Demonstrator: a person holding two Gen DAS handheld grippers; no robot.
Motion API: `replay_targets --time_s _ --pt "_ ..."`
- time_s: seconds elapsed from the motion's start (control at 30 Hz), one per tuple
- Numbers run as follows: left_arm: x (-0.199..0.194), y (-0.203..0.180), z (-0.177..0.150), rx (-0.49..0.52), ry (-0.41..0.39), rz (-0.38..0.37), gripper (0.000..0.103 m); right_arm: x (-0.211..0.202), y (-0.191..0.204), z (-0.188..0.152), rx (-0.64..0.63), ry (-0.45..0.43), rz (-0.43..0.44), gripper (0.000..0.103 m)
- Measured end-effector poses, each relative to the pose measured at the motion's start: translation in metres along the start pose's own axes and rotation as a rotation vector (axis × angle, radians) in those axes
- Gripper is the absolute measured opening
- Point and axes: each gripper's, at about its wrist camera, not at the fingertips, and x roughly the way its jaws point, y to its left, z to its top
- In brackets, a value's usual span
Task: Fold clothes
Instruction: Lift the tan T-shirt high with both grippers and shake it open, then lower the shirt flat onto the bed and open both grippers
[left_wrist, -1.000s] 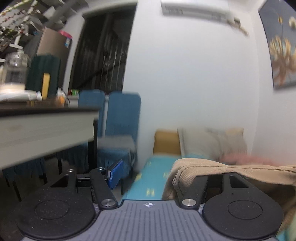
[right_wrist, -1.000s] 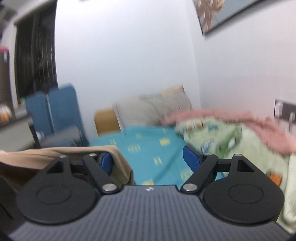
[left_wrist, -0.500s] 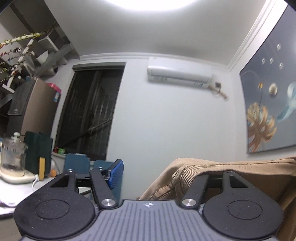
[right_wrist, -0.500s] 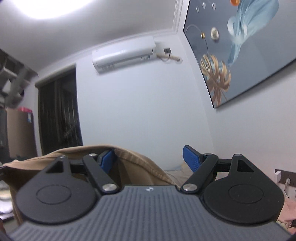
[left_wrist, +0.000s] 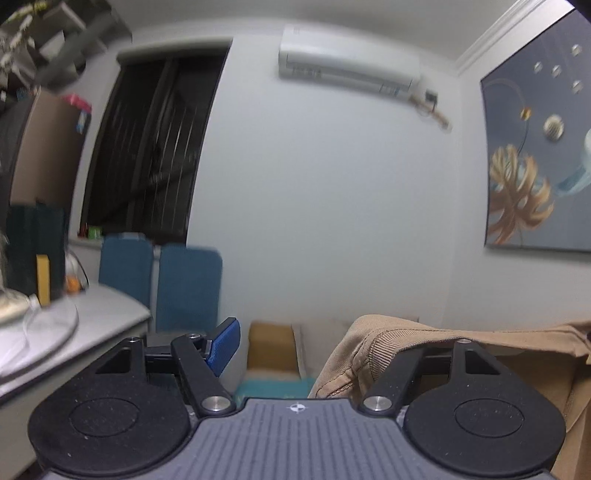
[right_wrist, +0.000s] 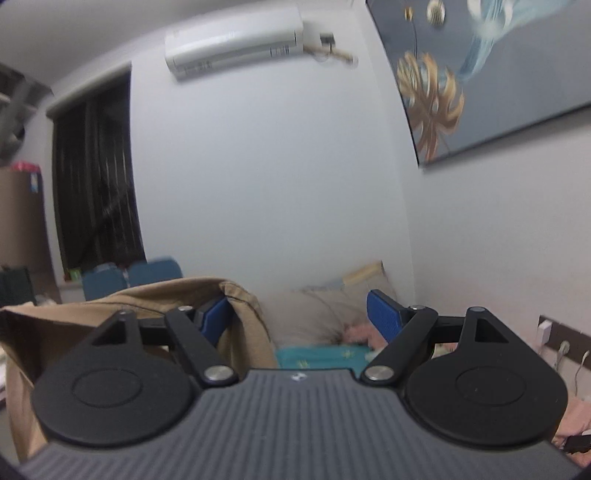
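A tan garment hangs between my two grippers. In the left wrist view it (left_wrist: 399, 347) is draped over my right finger and hides it; my left blue pad (left_wrist: 223, 345) shows. My left gripper (left_wrist: 306, 350) stands wide open. In the right wrist view the tan garment (right_wrist: 110, 310) is draped over the left blue pad (right_wrist: 216, 319); the right blue pad (right_wrist: 384, 319) is bare. My right gripper (right_wrist: 301, 319) stands wide open. Both are raised and point at the far wall.
A bed with a teal sheet (right_wrist: 317, 356), grey pillows (right_wrist: 314, 314) and a pink blanket (right_wrist: 360, 332) lies ahead. Blue chairs (left_wrist: 188, 288) and a white table (left_wrist: 74, 325) stand at the left. An air conditioner (left_wrist: 347, 66) and a painting (left_wrist: 535, 166) hang on the walls.
Both grippers swung up toward the ceiling with the garment, then tilted back down a little. The bed and chairs are back in view. The jaws stayed wide apart.
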Motion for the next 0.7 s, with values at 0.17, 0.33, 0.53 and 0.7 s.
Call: replay_targets --time_s 0.17,0.33,0.53,0.7 --pt "0.14 0.014 -0.054 -0.05 0.093 0.072 0.076 0.132 -0.006 -0.059 0.002 0.109 -0.018 0.08" --pt "0.299 0.011 -0.13 -0.028 0.195 0.121 0.076 0.271 -0.02 -0.124 -0.005 0.193 -0.067 0.08" --pt "0.484 0.015 -0.268 0.061 0.403 0.133 0.076 0.445 -0.06 -0.245 0.016 0.374 -0.162 0.08" --pt "0.6 0.027 -0.373 0.163 0.627 0.15 0.073 0.548 -0.099 -0.34 0.079 0.628 -0.227 0.079"
